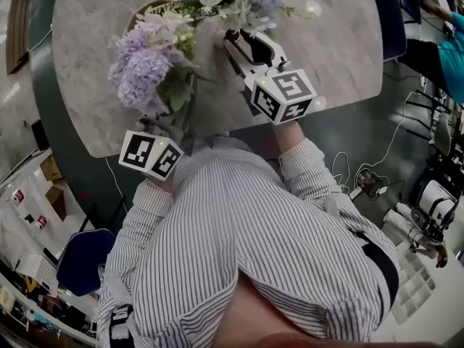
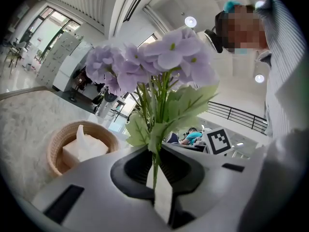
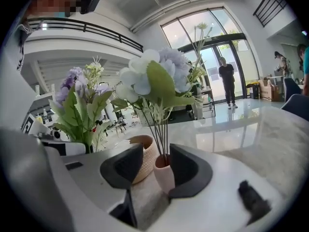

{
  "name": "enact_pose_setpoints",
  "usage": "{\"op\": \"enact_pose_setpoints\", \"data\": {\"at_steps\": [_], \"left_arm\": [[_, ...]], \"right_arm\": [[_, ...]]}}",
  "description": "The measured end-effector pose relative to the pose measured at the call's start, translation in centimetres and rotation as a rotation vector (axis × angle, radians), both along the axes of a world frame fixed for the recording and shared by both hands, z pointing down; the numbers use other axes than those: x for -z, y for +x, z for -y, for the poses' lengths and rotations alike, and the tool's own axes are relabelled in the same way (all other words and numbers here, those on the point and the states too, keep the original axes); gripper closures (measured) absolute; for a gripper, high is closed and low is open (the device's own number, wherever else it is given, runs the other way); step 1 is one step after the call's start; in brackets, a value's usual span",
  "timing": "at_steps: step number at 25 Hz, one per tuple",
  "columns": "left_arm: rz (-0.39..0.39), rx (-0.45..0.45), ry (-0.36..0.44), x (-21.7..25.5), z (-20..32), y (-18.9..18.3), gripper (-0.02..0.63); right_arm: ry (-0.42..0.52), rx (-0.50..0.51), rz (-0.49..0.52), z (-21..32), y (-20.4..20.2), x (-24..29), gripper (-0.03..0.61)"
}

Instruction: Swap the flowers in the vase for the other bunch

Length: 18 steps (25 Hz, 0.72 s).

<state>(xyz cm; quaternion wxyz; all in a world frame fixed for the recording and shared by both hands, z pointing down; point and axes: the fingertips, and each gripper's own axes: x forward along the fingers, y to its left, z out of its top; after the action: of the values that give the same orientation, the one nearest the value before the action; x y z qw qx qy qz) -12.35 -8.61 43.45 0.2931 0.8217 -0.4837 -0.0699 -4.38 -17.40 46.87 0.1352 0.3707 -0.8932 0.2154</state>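
Left gripper view: my left gripper (image 2: 157,172) is clamped on the thin green stems of the purple hydrangea bunch (image 2: 154,62), which rises upright through the centre of the frame. A wicker basket (image 2: 55,151) holding a white tissue (image 2: 83,146) sits at lower left on the marble table (image 2: 24,110).

Right gripper view: my right gripper (image 3: 155,166) has its jaws apart. The pink vase (image 3: 164,174) stands between them, close against the right-hand jaw; contact cannot be confirmed. The vase holds the white-and-blue bunch (image 3: 154,76).

Head view: the purple hydrangea bunch lies at upper left over the table edge. The white-and-blue bunch is at top centre, with my right gripper directly below it.
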Motion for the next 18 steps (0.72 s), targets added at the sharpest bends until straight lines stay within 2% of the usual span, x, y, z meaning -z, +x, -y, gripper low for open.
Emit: {"op": "enact_pose_setpoints", "data": {"at_steps": [8,18], "left_arm": [[-0.010,-0.003,-0.004,0.0,0.5,0.6,0.566],[-0.019,0.005,-0.006,0.1,0.6,0.7,0.566]], "right_arm": [[0.017,0.008,-0.030,1.3,0.0,-0.3,0.408],[0.014,0.008,-0.017,1.9,-0.3,-0.3,0.419]]}}
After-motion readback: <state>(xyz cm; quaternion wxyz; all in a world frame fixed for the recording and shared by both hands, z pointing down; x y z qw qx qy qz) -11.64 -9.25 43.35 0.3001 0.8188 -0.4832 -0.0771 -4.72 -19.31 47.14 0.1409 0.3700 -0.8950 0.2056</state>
